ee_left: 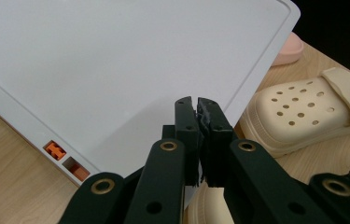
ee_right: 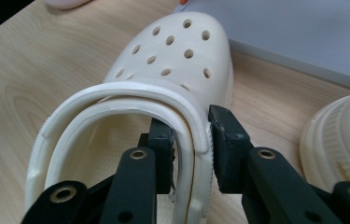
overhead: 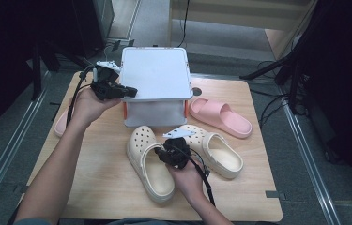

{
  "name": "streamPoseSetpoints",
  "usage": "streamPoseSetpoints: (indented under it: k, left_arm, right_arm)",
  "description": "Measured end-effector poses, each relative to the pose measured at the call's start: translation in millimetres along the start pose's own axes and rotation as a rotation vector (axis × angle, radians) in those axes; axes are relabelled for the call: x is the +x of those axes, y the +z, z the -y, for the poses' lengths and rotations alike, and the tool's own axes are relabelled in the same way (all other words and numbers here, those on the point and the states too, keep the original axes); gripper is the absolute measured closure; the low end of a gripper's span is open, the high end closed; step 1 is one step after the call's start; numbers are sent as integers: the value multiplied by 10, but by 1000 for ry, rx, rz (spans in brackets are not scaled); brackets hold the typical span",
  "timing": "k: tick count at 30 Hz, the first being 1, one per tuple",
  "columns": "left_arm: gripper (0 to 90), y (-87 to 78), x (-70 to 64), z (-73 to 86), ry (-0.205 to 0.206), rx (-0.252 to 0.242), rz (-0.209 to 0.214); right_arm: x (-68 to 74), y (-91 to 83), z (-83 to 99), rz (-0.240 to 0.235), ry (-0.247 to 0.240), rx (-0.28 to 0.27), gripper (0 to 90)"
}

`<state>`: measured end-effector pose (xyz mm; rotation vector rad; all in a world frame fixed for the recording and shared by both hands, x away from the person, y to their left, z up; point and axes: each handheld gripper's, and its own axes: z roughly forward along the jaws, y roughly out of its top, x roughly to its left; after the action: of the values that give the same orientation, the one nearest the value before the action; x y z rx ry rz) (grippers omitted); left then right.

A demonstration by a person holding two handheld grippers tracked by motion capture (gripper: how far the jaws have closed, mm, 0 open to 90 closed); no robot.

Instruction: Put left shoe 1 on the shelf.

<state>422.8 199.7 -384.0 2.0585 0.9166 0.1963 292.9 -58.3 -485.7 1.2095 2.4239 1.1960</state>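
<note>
The left gripper [overhead: 127, 91] pinches the box lid [overhead: 155, 73], tilting it open. The right gripper [ee_right: 192, 140] clamps the cream clog's [ee_right: 163, 88] side wall, ready to lift it in.

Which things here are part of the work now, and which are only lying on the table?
In use: left gripper shut on box lid; right gripper shut on left cream clog.
Lying about: right cream clog, pink slide.

Premises present as a recording lab or studio. A lone wooden table [overhead: 117, 187] stands on grey carpeted flooring [overhead: 300, 154], flanked by metal floor rails [overhead: 4, 154]. Black stand legs [overhead: 277, 70] and loose cables [overhead: 270, 105] sit at the margins, and dark surroundings enclose the lit work area.
</note>
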Motion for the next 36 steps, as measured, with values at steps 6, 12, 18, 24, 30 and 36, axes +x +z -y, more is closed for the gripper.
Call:
streamPoseSetpoints:
  k: [6, 12, 18, 24, 30, 36]
  left_arm:
    - [869, 0, -2, 0, -2, 0, 0]
    - [869, 0, 9, 0, -10, -1, 7]
    - [870, 1, 11, 1, -8, -3, 7]
    - [870, -3, 25, 8, -11, -5, 15]
    - [870, -5, 36, 12, -13, -9, 17]
    - [870, -7, 40, 15, -13, -9, 17]
  right_arm:
    - [-92, -4, -88, -18, 58, -23, 773]
    - [-171, 58, -318, 55, 36, -53, 771]
    - [-258, 333, -596, 128, 55, -53, 770]
    - [-284, 529, -715, 182, 72, -60, 767]
    - [-247, 654, -756, 231, 70, -89, 763]
    - [-174, 734, -795, 231, 93, -108, 736]
